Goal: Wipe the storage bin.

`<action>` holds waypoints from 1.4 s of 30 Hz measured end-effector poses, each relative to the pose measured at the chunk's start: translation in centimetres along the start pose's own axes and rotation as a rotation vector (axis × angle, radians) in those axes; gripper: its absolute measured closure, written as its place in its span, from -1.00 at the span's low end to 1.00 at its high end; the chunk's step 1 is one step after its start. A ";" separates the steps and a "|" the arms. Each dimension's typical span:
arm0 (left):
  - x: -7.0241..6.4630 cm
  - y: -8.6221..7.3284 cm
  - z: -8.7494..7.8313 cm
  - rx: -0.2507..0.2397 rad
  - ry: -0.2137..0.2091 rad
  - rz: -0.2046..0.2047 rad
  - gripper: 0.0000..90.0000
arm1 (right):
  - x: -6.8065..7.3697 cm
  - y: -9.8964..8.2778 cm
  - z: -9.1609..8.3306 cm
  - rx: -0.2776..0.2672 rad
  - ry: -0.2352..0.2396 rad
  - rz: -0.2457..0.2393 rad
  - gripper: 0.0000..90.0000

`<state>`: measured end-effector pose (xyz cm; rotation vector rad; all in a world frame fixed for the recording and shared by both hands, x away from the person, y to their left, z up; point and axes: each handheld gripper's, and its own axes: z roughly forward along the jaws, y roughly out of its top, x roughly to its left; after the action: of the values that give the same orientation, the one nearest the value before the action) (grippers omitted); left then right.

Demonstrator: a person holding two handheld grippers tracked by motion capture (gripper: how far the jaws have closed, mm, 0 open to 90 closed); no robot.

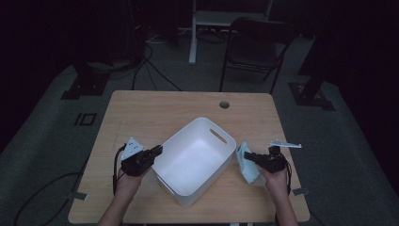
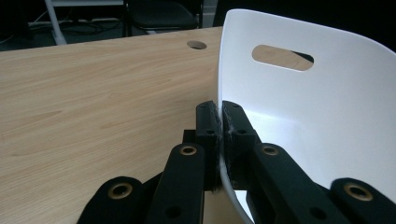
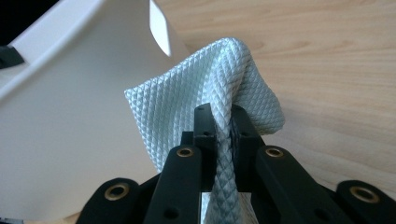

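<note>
Dim room, light wooden bench point(image 1: 155, 110). The white rectangular plastic tub point(image 1: 195, 157) at the bench's centre is clamped by its rim in the left gripper point(image 2: 219, 122); the pale blue waffle-textured cloth point(image 3: 205, 98), pinched in the right gripper point(image 3: 223, 122), lies just beside the tub. The tub is best steadied while wiping is done.

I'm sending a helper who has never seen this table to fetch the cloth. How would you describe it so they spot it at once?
On the wooden table, find the big white plastic bin near the middle. Just off the bin's right-hand side is the cloth, pinched by the right tool. It is the only soft thing there: pale blue-green, with a woven diamond texture.
</note>
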<state>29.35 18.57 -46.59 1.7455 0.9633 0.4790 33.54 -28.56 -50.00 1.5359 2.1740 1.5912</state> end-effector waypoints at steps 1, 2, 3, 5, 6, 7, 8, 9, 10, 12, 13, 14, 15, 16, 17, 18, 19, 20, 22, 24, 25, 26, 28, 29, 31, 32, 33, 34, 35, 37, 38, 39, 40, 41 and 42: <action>0.0 0.0 0.0 -0.001 0.001 -0.001 0.93 | 0.4 0.4 -0.8 -0.027 0.008 -0.007 0.87; -0.1 0.0 0.0 -0.001 0.003 0.001 0.93 | 0.4 0.4 -0.8 -0.027 0.008 -0.007 0.87; -0.1 0.0 0.1 -0.001 0.005 0.003 0.93 | 0.6 0.6 -1.2 -0.037 0.006 -0.013 0.87; -0.2 0.0 0.1 -0.003 0.010 0.004 0.93 | 1.3 1.2 -2.3 -0.078 0.024 -0.028 0.87; -0.3 0.0 0.2 -0.002 0.012 0.008 0.93 | 1.5 1.4 -2.6 -0.089 0.031 -0.035 0.87; -0.3 0.0 0.2 -0.002 0.012 0.008 0.93 | 2.0 1.6 -3.2 -0.107 0.042 -0.045 0.87; -0.3 0.0 0.2 -0.001 0.010 0.008 0.93 | 2.5 2.0 -3.8 -0.135 0.068 -0.056 0.87; -0.3 0.0 0.2 -0.002 0.011 0.007 0.93 | 2.5 2.0 -3.8 -0.135 0.068 -0.056 0.87; -0.3 0.0 0.2 -0.001 0.010 0.005 0.93 | 3.2 2.3 -4.1 -0.151 0.092 -0.068 0.87; -0.3 0.1 0.3 -0.001 0.007 0.006 0.93 | 3.5 2.3 -4.0 -0.151 0.099 -0.076 0.87; -0.3 0.1 0.3 0.001 0.005 0.006 0.93 | 3.8 2.4 -3.8 -0.145 0.097 -0.086 0.87; -0.3 0.1 0.3 0.003 0.005 0.008 0.93 | 4.0 2.4 -3.5 -0.139 0.090 -0.093 0.87; -0.3 0.1 0.3 0.003 0.005 0.008 0.93 | 4.1 2.4 -3.2 -0.130 0.089 -0.095 0.87; -0.3 0.1 0.3 0.003 0.004 0.008 0.93 | 4.1 2.3 -2.8 -0.117 0.085 -0.096 0.87; -0.3 0.1 0.3 0.002 0.002 0.007 0.93 | 4.0 2.2 -2.3 -0.102 0.083 -0.094 0.87; -0.3 0.1 0.3 0.003 0.001 0.009 0.93 | 4.0 2.1 -2.0 -0.094 0.084 -0.091 0.87; -0.3 0.1 0.3 0.004 0.000 0.010 0.93 | 4.0 2.0 -1.2 -0.077 0.090 -0.082 0.87; -0.3 0.1 0.3 0.003 -0.001 0.010 0.93 | 4.0 2.0 -1.2 -0.077 0.090 -0.082 0.87; -0.2 0.1 0.3 0.004 -0.007 0.010 0.93 | 4.2 2.0 -0.7 -0.060 0.082 -0.096 0.87; -0.1 0.1 0.3 0.005 -0.012 0.011 0.93 | 4.4 2.0 -0.4 -0.055 0.072 -0.102 0.87; -0.1 0.1 0.4 0.005 -0.015 0.009 0.92 | 4.4 2.0 -0.4 -0.055 0.074 -0.099 0.87; -0.1 0.1 0.4 0.005 -0.016 0.007 0.92 | 4.4 2.0 -0.3 -0.054 0.075 -0.097 0.87; -0.1 0.2 0.4 0.006 -0.022 0.007 0.92 | 4.4 2.0 -0.1 -0.050 0.073 -0.098 0.87; -0.1 0.2 0.4 0.006 -0.022 0.004 0.92 | 4.4 2.0 -0.1 -0.049 0.073 -0.097 0.87; -0.1 0.2 0.4 0.007 -0.021 0.009 0.93 | 4.5 1.9 0.1 -0.049 0.071 -0.097 0.87; -0.1 0.2 0.4 0.006 -0.022 0.006 0.92 | 4.5 1.9 0.2 -0.046 0.068 -0.098 0.87; -0.1 0.2 0.4 0.006 -0.023 0.006 0.92 | 4.5 1.8 0.2 -0.045 0.068 -0.098 0.87; -0.1 0.2 0.4 0.006 -0.023 0.007 0.92 | 4.5 1.8 0.3 -0.044 0.066 -0.100 0.87; 0.0 0.2 0.5 0.006 -0.023 0.004 0.92 | 4.5 1.8 0.3 -0.043 0.061 -0.099 0.87; 0.0 0.2 0.5 0.006 -0.025 0.004 0.92 | 4.5 1.6 0.6 -0.037 0.054 -0.101 0.87; 0.0 0.2 0.5 0.006 -0.025 0.005 0.92 | 4.5 1.6 0.6 -0.033 0.051 -0.103 0.87; 0.0 0.2 0.5 0.006 -0.027 0.006 0.92 | 4.4 1.5 0.7 -0.028 0.047 -0.100 0.87; 0.0 0.2 0.5 0.006 -0.027 0.009 0.92 | 4.3 1.5 0.8 -0.023 0.048 -0.097 0.87; 0.0 0.2 0.5 0.006 -0.027 0.008 0.92 | 4.3 1.4 0.9 -0.022 0.049 -0.095 0.87; 0.0 0.2 0.5 0.005 -0.028 0.006 0.92 | 4.3 1.4 1.0 -0.020 0.045 -0.095 0.87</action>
<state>29.81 18.25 -46.63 1.7560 0.9402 0.4551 32.84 -24.85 -47.41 1.3828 2.2110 1.6285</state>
